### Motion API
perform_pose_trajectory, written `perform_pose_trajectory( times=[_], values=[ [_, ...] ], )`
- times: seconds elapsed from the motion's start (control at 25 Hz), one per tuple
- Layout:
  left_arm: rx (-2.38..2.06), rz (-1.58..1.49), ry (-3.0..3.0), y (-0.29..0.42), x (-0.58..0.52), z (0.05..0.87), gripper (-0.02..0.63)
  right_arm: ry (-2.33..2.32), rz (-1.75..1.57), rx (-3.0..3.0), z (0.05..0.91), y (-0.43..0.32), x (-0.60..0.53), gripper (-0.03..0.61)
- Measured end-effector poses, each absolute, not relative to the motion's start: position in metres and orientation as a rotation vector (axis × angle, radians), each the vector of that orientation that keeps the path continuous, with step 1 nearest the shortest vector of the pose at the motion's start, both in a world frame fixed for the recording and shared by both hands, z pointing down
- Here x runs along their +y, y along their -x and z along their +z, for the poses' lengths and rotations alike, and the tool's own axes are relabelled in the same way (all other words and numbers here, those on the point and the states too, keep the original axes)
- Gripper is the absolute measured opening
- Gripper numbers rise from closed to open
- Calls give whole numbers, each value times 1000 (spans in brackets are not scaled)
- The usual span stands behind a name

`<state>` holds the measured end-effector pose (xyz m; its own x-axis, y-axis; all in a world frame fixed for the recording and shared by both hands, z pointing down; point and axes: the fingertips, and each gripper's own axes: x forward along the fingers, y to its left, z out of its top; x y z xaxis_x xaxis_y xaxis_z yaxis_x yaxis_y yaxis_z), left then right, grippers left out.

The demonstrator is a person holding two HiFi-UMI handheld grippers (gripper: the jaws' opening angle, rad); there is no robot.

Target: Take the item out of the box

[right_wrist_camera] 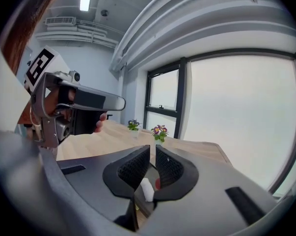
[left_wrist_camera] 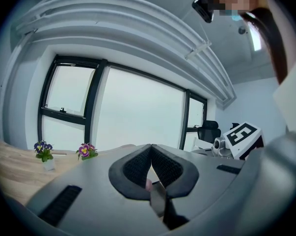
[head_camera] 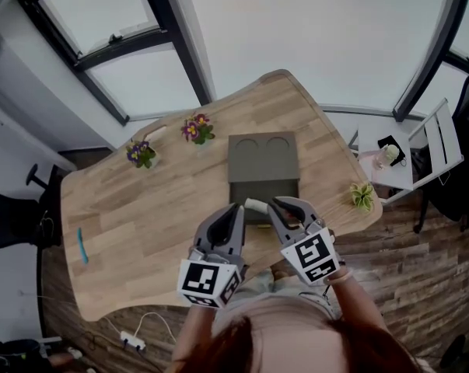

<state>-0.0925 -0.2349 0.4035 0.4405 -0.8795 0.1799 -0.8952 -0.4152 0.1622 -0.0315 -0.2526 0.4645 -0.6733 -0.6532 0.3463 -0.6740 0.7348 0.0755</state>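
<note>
A grey-green box (head_camera: 264, 169) lies in the middle of the wooden table (head_camera: 141, 216), with two round hollows at its far part. Both grippers hover at its near edge. My left gripper (head_camera: 236, 208) is shut, its pads meeting at the tips (left_wrist_camera: 151, 146). My right gripper (head_camera: 279, 203) is just to its right, its jaws (right_wrist_camera: 152, 147) almost together. A small white piece (head_camera: 256, 204) shows between the two grippers, and a white piece (right_wrist_camera: 147, 189) shows low behind the right jaws. I cannot tell whether it is gripped. In the right gripper view, the left gripper (right_wrist_camera: 71, 102) is at the left.
Two pots of purple flowers (head_camera: 141, 153) (head_camera: 197, 128) stand at the table's far left, and a small green plant (head_camera: 363, 195) at its right edge. A blue object (head_camera: 82, 245) lies near the left edge. A white side table (head_camera: 390, 158) and a black chair (head_camera: 16, 220) flank the table.
</note>
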Motion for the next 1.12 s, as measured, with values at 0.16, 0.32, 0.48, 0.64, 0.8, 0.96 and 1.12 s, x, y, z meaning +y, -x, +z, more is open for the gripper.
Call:
perform_pose_trajectory(
  times=[0.16, 0.32, 0.48, 0.64, 0.8, 0.96, 1.12],
  values=[
    [-1524, 93, -2455, 100, -244, 410, 3, -994, 92, -2557, 479, 42, -258, 9],
    [-1519, 103, -2466, 108, -252, 418, 3, -962, 98, -2531, 494, 50, -262, 22],
    [-1506, 98, -2462, 110, -260, 426, 3, -930, 103, -2504, 507, 55, -265, 34],
    [-1490, 107, -2467, 111, -268, 436, 3, -896, 111, -2476, 523, 58, -268, 41],
    [-1481, 118, -2468, 112, -276, 445, 2, -856, 130, -2444, 541, 59, -271, 49],
    [-1474, 120, -2461, 112, -281, 451, 3, -810, 135, -2417, 559, 59, -274, 57],
    [-1469, 125, -2449, 115, -286, 459, 3, -771, 153, -2389, 575, 61, -276, 66]
  ],
)
